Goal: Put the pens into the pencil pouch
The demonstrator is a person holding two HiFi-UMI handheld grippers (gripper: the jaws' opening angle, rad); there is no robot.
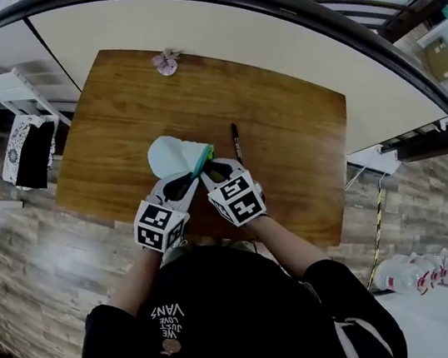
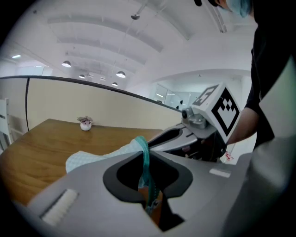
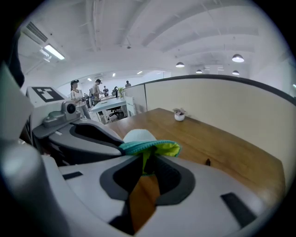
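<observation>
Opening stage: pencil pouch on table, teal rim clenched in left hand-held gripper and right hand-held gripper, mouth spread. Next, likely: release one side, fetch black pen just right of pouch.

The left claw and the right claw sit side by side over the near half of the bench. Each pinches the near rim of the pencil pouch, which stretches away ahead of them. A pen lies on the bench just ahead and right of the right claw, beside the pencil pouch. A small plant pot stands well ahead of both, near the bench's far edge.
</observation>
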